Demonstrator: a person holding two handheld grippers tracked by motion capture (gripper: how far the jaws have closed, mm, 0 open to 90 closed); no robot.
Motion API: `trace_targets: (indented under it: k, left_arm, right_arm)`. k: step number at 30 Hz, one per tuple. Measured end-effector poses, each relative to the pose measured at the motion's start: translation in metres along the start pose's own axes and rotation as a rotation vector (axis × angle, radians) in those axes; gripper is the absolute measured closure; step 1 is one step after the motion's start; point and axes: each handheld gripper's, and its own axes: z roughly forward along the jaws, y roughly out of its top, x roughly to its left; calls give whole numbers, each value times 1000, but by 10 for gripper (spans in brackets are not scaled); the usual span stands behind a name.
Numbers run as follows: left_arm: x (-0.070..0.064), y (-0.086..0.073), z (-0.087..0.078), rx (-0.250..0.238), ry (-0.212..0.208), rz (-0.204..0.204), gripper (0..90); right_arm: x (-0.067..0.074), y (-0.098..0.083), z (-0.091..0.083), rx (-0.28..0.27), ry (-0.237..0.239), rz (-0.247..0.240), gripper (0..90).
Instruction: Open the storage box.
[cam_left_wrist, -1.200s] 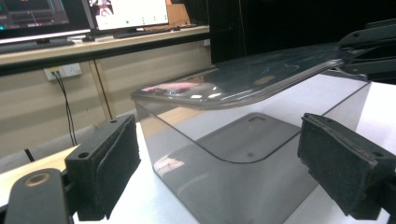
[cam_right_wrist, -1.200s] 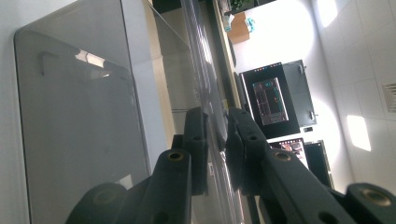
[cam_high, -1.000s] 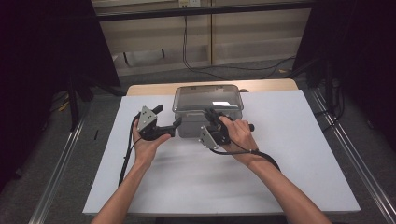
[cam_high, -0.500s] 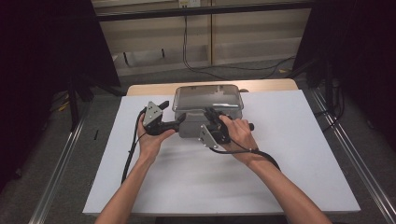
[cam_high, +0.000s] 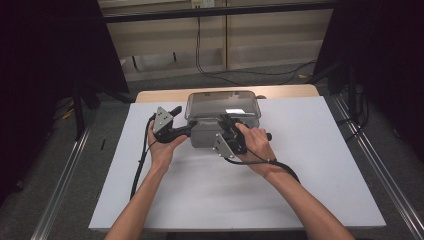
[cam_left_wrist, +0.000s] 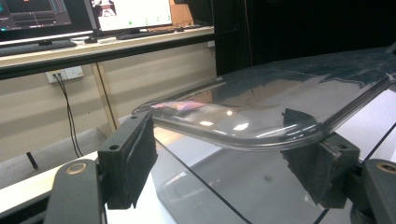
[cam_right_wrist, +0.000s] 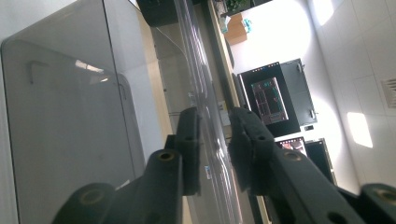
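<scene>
My right tongs (cam_high: 227, 124) straddle the near rim of a clear plastic lid (cam_high: 223, 105), their pads set close on either side of the thin edge; the jaws have just been opening a little, and a sliver of light shows between pad and plastic in the right gripper view, so the pinch looks slack. My left tongs (cam_high: 181, 121) stand at the lid's left corner, jaws spread with the rounded corner (cam_left_wrist: 243, 135) between them; they have just been closing, yet the left pad (cam_left_wrist: 135, 158) stands clear of the rim. Whether the right pad (cam_left_wrist: 317, 172) touches the plastic I cannot tell.

The lid sits on a grey translucent box (cam_high: 205, 135), which stands on the white worktop (cam_high: 300, 190) towards its far edge, between my two hands. A black cable (cam_high: 142, 160) trails from the left tongs back along my forearm.

Beyond the worktop, a pale wall panel (cam_high: 270, 40) carries hanging cables (cam_high: 200, 45), and a monitor (cam_left_wrist: 130, 14) glows on a long shelf behind.
</scene>
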Motion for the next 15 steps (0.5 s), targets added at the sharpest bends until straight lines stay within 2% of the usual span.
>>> trace_targets:
  k: [3, 6, 10, 15]
  left_arm:
    - [0, 0, 1, 0, -1, -5, 275]
    - [2, 0, 0, 4, 2, 1, 272]
    - [4, 1, 0, -5, 9, 4, 270]
    - [3, 3, 0, -9, 11, -1, 272]
  right_arm:
    - [-1, -2, 1, -9, 4, 46, 617]
    - [-1, -5, 0, -14, -7, 69, 527]
    - [-3, -15, -2, -11, 3, 162, 447]
    - [-6, -30, -3, -5, 18, 303, 350]
